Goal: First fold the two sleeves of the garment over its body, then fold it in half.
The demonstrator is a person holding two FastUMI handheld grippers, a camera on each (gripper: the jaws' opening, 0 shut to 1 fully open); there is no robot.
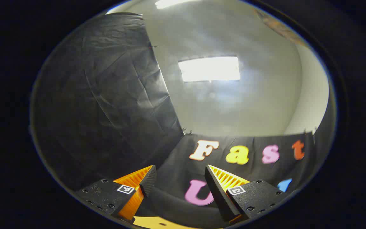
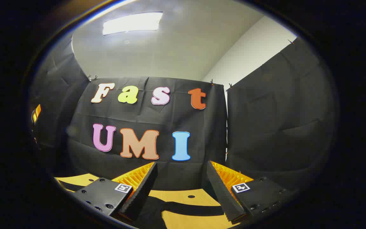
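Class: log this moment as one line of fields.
left gripper: open, raised | right gripper: open, above table | dark garment: on table

Booth wall (image 2: 275, 111) of creased black cloth; ceiling (image 1: 233, 105) pale grey with white light panel (image 1: 209, 68); bench (image 2: 183, 219) yellow-tan.

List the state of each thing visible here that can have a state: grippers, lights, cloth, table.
Left gripper: open, nothing between the fingers, aimed up at the wall and ceiling.
Right gripper: open, nothing between the fingers, aimed level at the back wall.
Ceiling light: on.
Black cloth wall: hanging, clipped at the top, creased.
Table: partly covered by something dark near the fingers; cannot tell what.
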